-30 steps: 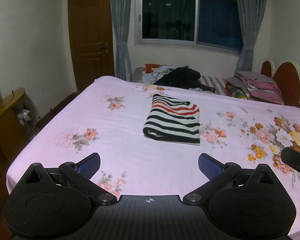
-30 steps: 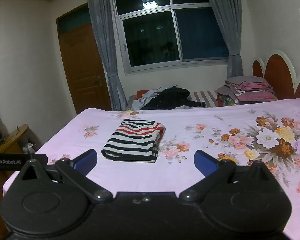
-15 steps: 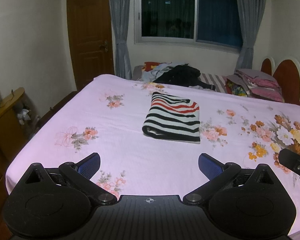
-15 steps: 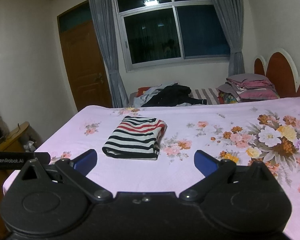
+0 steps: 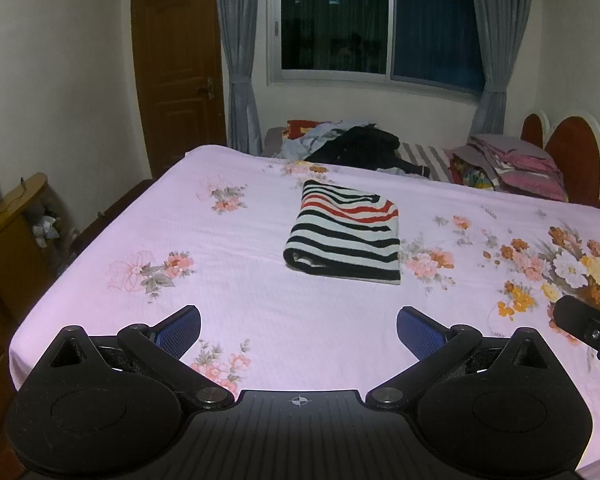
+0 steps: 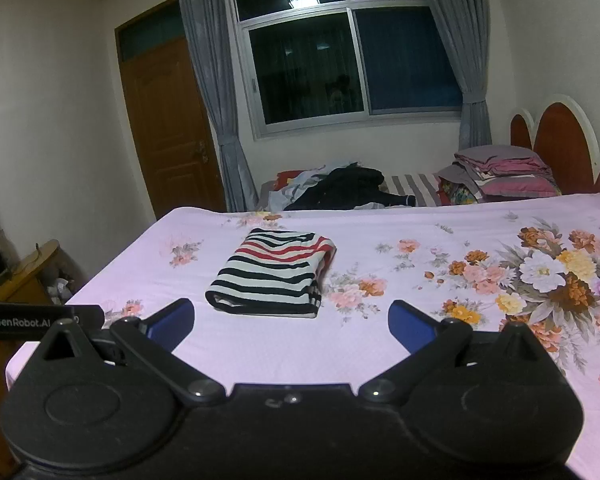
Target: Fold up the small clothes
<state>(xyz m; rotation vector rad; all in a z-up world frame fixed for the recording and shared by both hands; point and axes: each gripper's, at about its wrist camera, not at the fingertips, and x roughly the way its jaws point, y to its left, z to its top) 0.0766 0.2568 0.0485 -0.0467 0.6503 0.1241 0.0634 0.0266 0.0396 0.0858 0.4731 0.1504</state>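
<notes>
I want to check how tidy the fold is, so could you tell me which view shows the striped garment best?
The left wrist view: the striped garment lies nearer the middle, its top seen more from above. The right wrist view shows it lower and flatter, mostly its folded near and right edges.

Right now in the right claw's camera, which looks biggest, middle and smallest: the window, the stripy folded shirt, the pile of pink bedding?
1. Window
2. Stripy folded shirt
3. Pile of pink bedding

The bedding sits farther away, so its true size is unsure.

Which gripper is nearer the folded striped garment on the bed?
Roughly equal; the right gripper looks marginally nearer. Folded striped garment lies ahead of both, apart, slightly right of the left gripper.
</notes>
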